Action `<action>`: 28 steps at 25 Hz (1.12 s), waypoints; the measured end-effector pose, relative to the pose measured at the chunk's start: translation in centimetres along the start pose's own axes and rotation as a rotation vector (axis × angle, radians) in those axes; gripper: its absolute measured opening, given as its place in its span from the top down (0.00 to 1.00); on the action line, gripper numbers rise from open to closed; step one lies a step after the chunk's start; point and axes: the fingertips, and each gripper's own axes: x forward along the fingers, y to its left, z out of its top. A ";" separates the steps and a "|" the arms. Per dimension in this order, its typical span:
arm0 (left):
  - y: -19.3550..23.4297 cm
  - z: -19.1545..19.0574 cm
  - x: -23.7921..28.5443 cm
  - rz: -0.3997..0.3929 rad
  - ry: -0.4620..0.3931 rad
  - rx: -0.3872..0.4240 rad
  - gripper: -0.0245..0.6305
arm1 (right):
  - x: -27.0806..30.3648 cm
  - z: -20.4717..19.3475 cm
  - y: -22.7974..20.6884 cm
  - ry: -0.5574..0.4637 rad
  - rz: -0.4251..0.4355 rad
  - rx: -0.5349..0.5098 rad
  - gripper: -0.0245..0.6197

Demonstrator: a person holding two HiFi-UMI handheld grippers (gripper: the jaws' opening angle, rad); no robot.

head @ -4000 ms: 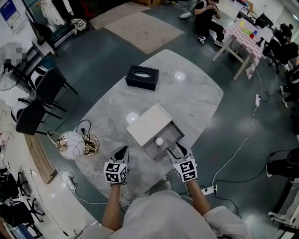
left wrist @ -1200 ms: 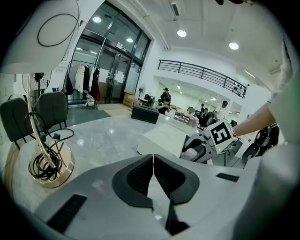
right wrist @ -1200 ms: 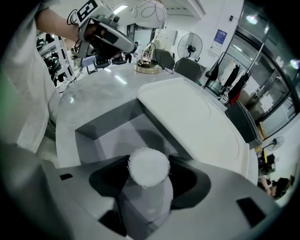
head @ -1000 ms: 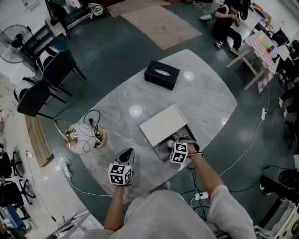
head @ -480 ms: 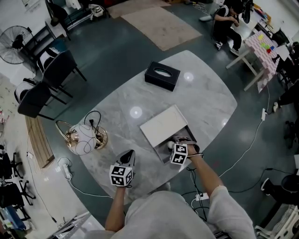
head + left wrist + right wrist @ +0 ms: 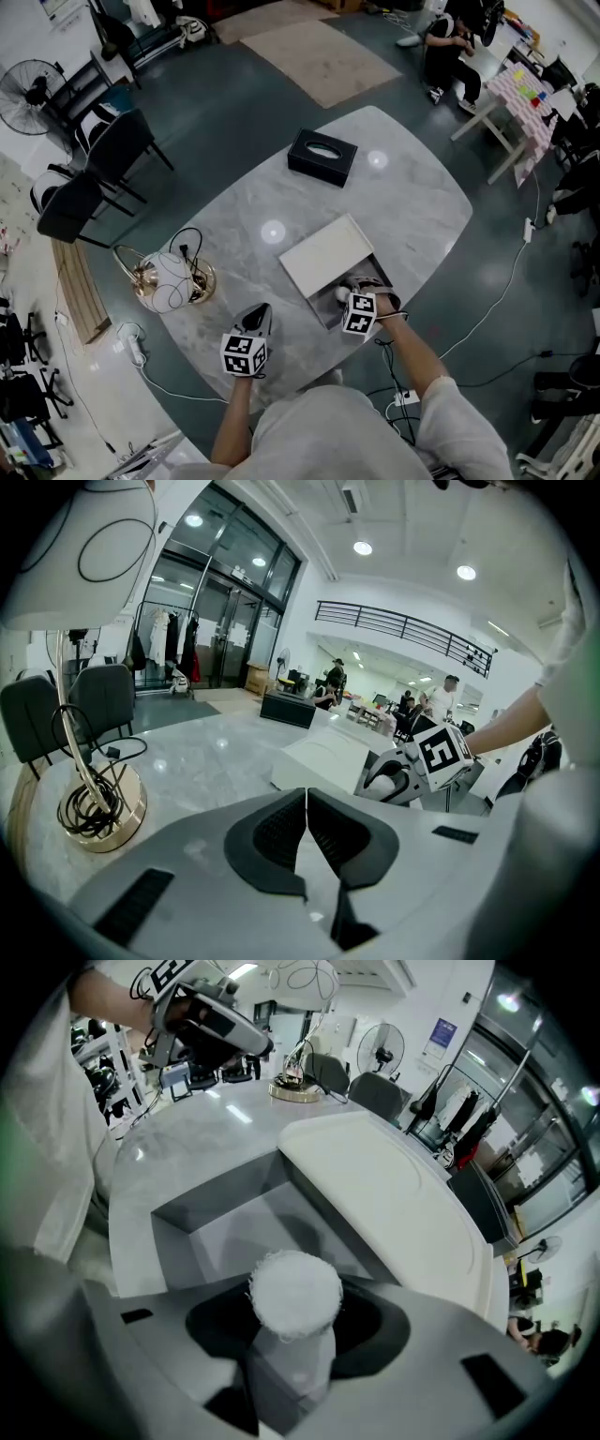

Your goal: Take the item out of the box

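Right tongs (image 6: 292, 1358): pinching white round item (image 6: 294, 1294), not yet out of box (image 6: 389, 1185)
Left tongs (image 6: 307, 836): pressed together, beside box
Remaining: lift clear

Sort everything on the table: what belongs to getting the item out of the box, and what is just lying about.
Job: box, its white lid, white round item gripped by the right gripper.
Lying about: black tissue box, lamp with cable, left gripper shut on nothing.

The left gripper (image 6: 307, 808) hovers with its 2 jaws pressed together, nothing between them. The right gripper (image 6: 364, 289), forearm extended forward, has its 2 jaws clamped on a white item (image 6: 295, 1296).
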 end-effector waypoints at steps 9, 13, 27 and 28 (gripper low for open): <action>-1.7 -0.2 0.8 -0.036 0.010 0.026 0.93 | -2.6 -0.2 0.3 -0.064 -0.080 0.065 0.67; -2.7 -0.2 1.3 -0.058 0.015 0.045 0.93 | -3.8 -0.7 0.5 -0.077 -0.108 0.087 0.67; -5.5 0.6 1.9 -0.105 0.018 0.104 0.93 | -7.2 -2.1 1.1 -0.163 -0.189 0.270 0.67; -5.6 0.7 1.9 -0.106 0.017 0.106 0.93 | -7.4 -2.1 1.1 -0.174 -0.191 0.292 0.67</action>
